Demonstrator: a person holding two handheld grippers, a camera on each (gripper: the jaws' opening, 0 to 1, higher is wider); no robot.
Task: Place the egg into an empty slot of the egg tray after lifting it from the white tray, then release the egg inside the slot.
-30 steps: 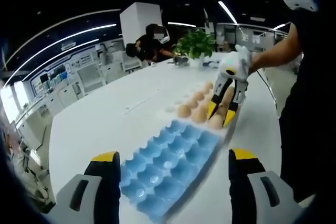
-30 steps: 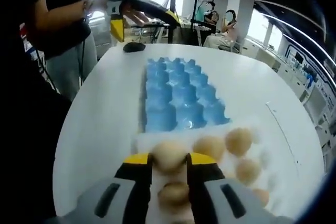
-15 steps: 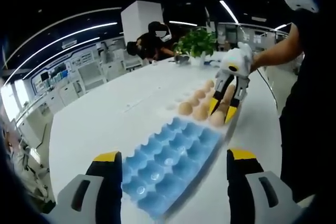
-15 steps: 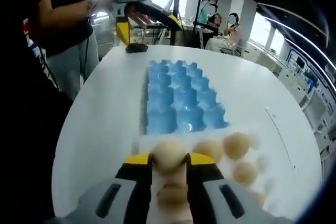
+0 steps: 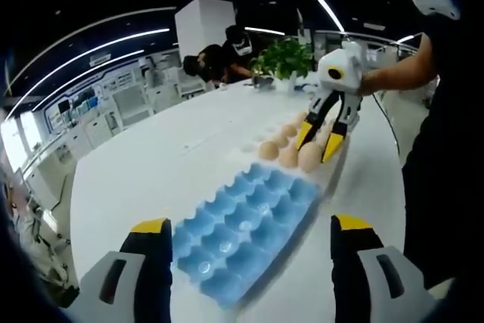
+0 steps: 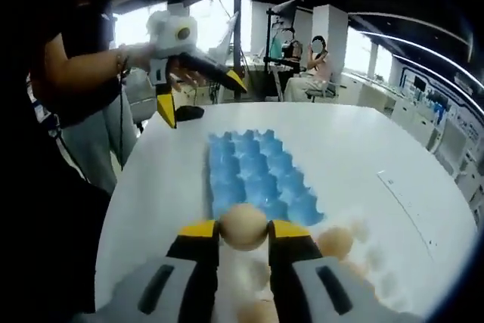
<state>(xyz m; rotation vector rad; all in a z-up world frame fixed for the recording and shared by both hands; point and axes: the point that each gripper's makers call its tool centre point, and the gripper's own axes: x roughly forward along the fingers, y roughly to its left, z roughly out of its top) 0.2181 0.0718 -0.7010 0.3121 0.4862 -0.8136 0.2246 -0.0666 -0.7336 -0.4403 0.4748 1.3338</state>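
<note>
Both grippers have a grey body and black jaws with yellow tips: the left gripper (image 5: 247,277) and the right gripper (image 6: 243,262). The person (image 6: 68,58) wears a black short-sleeved shirt.

Dark ceiling with strip lights (image 5: 83,54) upper left, white pillar (image 5: 198,24) top centre, potted plant (image 5: 283,58) beyond the white bench (image 5: 144,164).

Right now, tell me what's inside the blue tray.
Every slot of the blue tray that shows is empty. The egg held in the right tongs covers part of its near edge, so the slots behind it can't be checked.
</note>
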